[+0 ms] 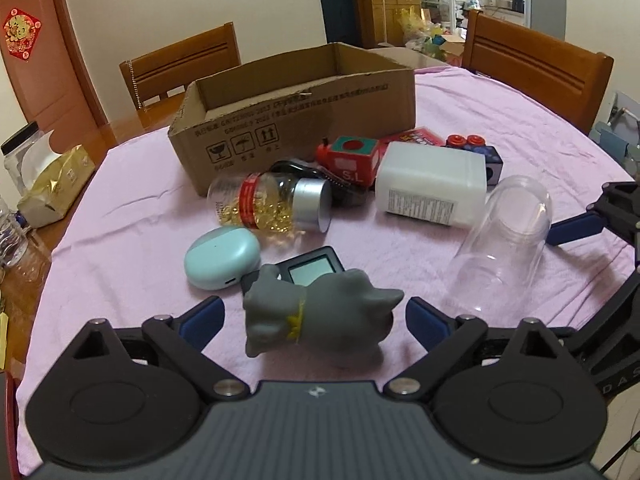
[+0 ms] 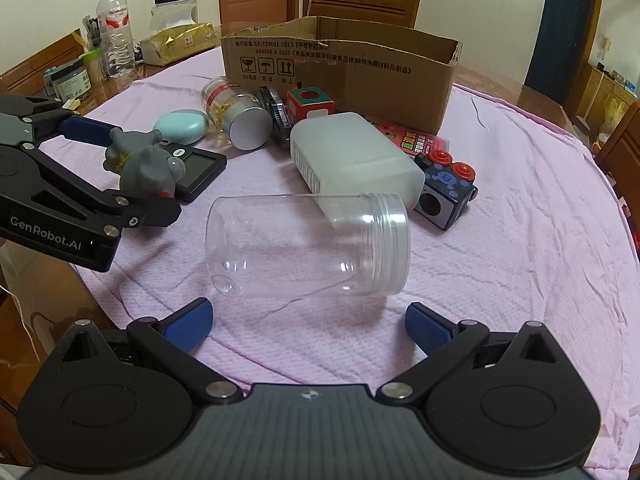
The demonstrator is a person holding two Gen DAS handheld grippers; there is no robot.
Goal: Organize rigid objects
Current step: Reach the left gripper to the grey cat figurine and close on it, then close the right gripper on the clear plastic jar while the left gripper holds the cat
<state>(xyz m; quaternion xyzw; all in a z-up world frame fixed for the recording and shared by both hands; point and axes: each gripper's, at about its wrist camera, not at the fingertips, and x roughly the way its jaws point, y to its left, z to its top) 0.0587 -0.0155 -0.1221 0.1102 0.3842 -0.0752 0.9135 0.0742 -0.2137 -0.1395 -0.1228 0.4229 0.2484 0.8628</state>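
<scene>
The jaws of the left gripper (image 1: 314,322) are being held spread around the grey toy cat (image 1: 320,320), not yet pinched; the right gripper (image 2: 308,322) jaws are gaping before the clear jar (image 2: 308,246). Everything is lying mid-counter; the cardboard box (image 1: 296,120) is looking empty.

Cream walls (image 1: 160,0) closed in the room, with a reddish wooden door (image 1: 36,76) bearing a red paper charm (image 1: 21,34). Wooden chairs (image 1: 184,68) stood round the table under its pink cloth (image 2: 520,200). A dark doorway (image 2: 568,28) opened beyond, and a wooden cabinet (image 1: 392,16) stood against the far wall.
</scene>
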